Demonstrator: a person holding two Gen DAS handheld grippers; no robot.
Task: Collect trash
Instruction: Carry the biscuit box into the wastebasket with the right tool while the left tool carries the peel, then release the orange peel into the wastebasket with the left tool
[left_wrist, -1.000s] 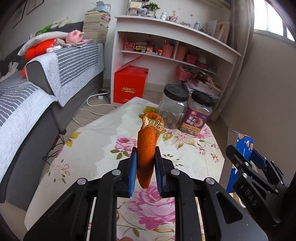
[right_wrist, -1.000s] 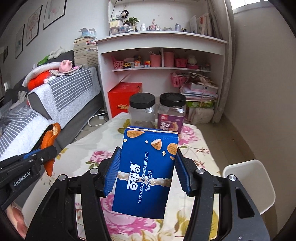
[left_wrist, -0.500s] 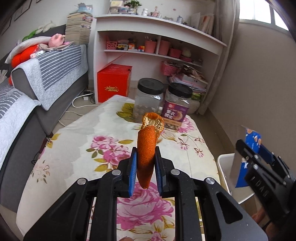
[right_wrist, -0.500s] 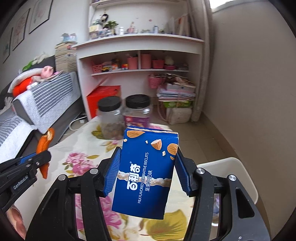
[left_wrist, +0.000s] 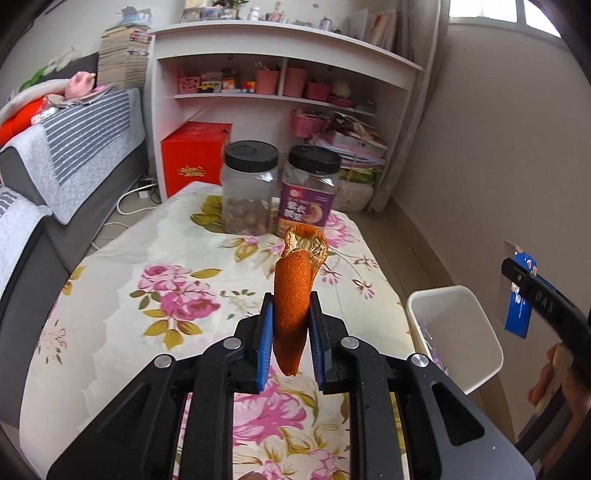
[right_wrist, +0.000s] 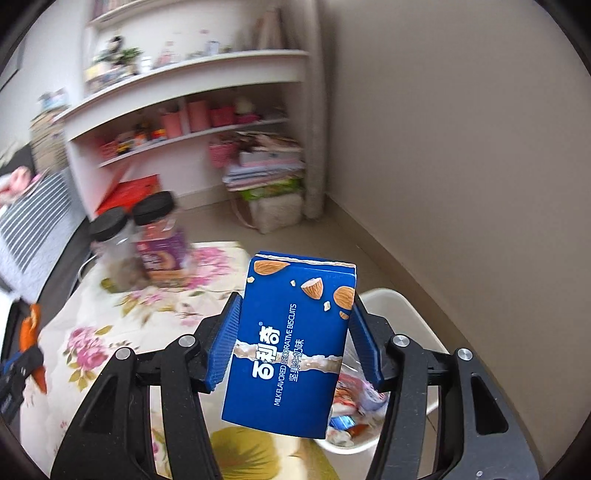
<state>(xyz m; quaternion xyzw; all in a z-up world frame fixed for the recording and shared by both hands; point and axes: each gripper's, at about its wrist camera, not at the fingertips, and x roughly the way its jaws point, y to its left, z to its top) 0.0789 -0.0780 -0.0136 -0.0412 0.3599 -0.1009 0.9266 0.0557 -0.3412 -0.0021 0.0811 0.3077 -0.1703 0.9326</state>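
Over at 3 o'clock off the floral tabletop (left_wrist: 122, 295) sits a white trash bin (left_wrist: 476, 354) on the floor, and in the right wrist view you can see wrappers and bits of packaging (right_wrist: 351, 406) already lying in it. Two black-lidded jars stand side by side at 12 o'clock on the tabletop: a clear jar (left_wrist: 248, 192) with a layer of round brownish nuts in the bottom, and a purple-label jar (left_wrist: 309, 195) whose print I can't read. The right tool (right_wrist: 291, 339) is clamped on a blue biscuit box (right_wrist: 291, 339), long axis upright and leaning a bit to 1 o'clock, held right above the bin. Its side reads "MILK FLAVORED DECORATIVE BISCUITS" plus Chinese characters, with almonds pictured. The left tool (left_wrist: 291, 345) is squeezed tight on an orange peel (left_wrist: 293, 295), a long strip standing upright, curled pale end pointing to 12 o'clock, held over the tabletop.
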